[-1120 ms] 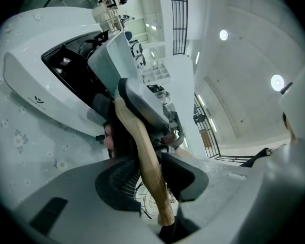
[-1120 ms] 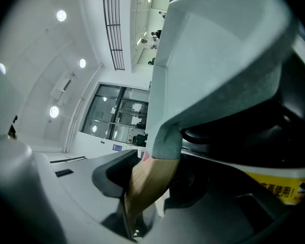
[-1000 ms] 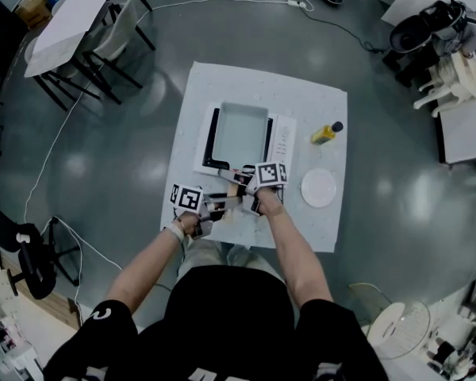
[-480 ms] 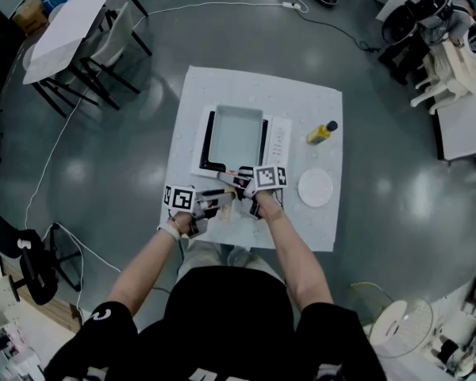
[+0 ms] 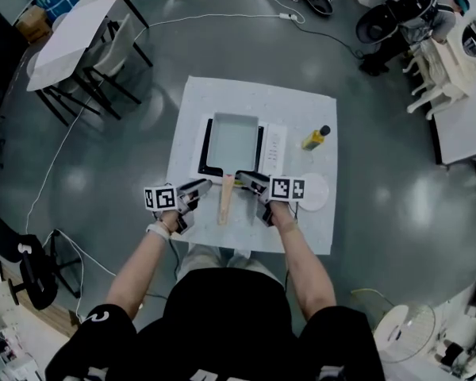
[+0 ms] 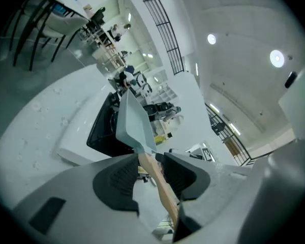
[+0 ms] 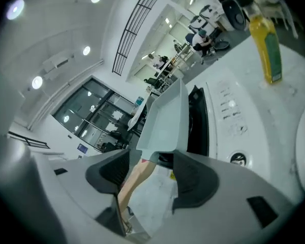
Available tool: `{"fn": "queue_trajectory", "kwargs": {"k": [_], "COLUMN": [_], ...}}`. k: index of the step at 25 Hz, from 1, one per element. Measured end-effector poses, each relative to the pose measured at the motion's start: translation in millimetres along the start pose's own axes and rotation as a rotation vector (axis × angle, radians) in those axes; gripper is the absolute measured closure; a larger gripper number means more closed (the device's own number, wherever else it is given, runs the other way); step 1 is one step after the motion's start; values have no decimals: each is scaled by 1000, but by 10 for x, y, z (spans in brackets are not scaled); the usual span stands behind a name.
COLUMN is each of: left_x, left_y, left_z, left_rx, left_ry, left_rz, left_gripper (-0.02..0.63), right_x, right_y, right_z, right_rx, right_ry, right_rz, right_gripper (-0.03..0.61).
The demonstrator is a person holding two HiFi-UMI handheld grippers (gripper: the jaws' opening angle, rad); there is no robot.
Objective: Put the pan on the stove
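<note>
A grey rectangular pan (image 5: 232, 140) sits on the black top of the white stove (image 5: 274, 145). Its wooden handle (image 5: 225, 198) points toward me over the white cloth. My left gripper (image 5: 198, 189) stands just left of the handle and is open. My right gripper (image 5: 248, 182) stands just right of it, its jaws still opening. In the left gripper view the handle (image 6: 160, 187) runs through the gap of the gripper (image 6: 150, 161) without the pads pressing it, with the pan (image 6: 132, 121) ahead. The right gripper view shows the handle (image 7: 132, 184) loose between the jaws of the gripper (image 7: 151, 159).
A yellow bottle (image 5: 316, 137) stands right of the stove. A white plate (image 5: 316, 190) lies at the right near my right gripper. The small table (image 5: 301, 228) is ringed by grey floor; another table with chairs (image 5: 79, 22) stands far left.
Both grippers have let go of the pan's handle and drawn apart, left gripper leftward, right gripper rightward. The wooden handle now lies uncovered between them.
</note>
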State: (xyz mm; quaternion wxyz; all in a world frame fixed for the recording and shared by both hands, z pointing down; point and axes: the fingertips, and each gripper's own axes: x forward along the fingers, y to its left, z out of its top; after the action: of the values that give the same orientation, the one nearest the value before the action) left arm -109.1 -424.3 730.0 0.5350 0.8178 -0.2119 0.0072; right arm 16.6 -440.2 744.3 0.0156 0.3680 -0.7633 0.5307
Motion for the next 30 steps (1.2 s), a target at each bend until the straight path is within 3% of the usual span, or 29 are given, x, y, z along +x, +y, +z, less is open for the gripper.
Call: {"fn": "queue_trajectory", "kwargs": {"k": [5,14,25,30], "left_x": [-143,-328,-501,-590], "left_y": [-106,-675,-1090,-1265], "left_z": [236,575,667,684], "left_rx": [166,452,578,602], "left_ry": [-95,-195,-266,-305], "left_rz": [126,225,302,337], "left_gripper": [483,566,614,614], "right_x": [-262,-705,-1135,-1248], "right_y": [81,330,602,781], "right_z": [211,506,754,819], "right_rx": [-167,-398,-610,-623], "right_ry": [-56,-160,-253,-295], "right_rz": [-98,-234,-366,-360], "right_gripper": [357,485,577,581]}}
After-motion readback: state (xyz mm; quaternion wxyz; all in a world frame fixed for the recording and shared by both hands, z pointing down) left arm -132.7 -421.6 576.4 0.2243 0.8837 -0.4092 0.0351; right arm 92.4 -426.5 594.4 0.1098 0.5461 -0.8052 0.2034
